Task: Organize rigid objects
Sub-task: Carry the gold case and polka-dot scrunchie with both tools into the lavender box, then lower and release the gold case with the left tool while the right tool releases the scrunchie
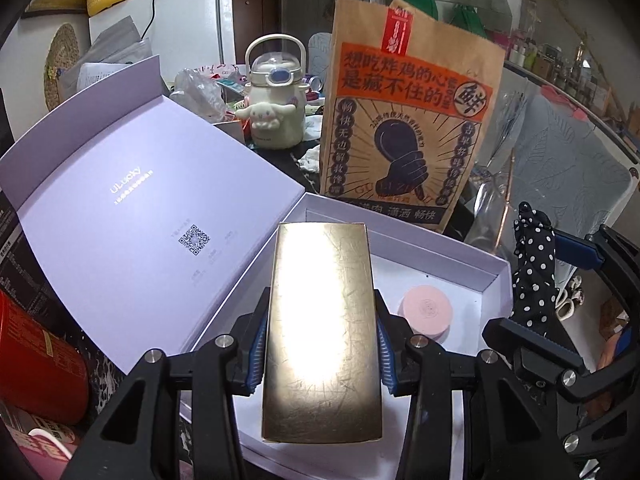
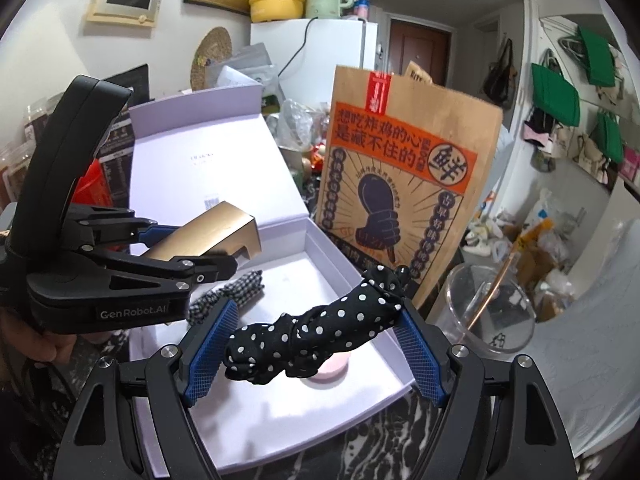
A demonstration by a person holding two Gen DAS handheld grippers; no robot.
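Your left gripper [image 1: 320, 344] has its jaws closed on the gold box [image 1: 322, 328], which fills the lower centre of the left wrist frame and hangs above the open white gift box [image 1: 460, 256], not yet set down. Your right gripper [image 2: 316, 344] spans the rolled polka-dot cloth [image 2: 316, 332] in the lower centre of the right wrist frame; the roll bridges both pads [image 2: 212, 344], so the jaws appear clamped on its ends, wide apart, with the roll held above the box interior. Already lying in the gift box are a pink round disc [image 1: 427, 312], at centre right of the left wrist frame, and a checked fabric roll [image 2: 232, 296], at centre left of the right wrist frame. The lilac lid [image 1: 132, 216] stands hinged open at left. Judgement: the task is partly done, two items placed and two in hand awaiting placement; closing the lid may remain. Free floor shows between the disc and the checked roll. The paper bag [image 1: 404, 120] and the clear cup [image 2: 492, 312] stand just beside the gift box on the cluttered tabletop
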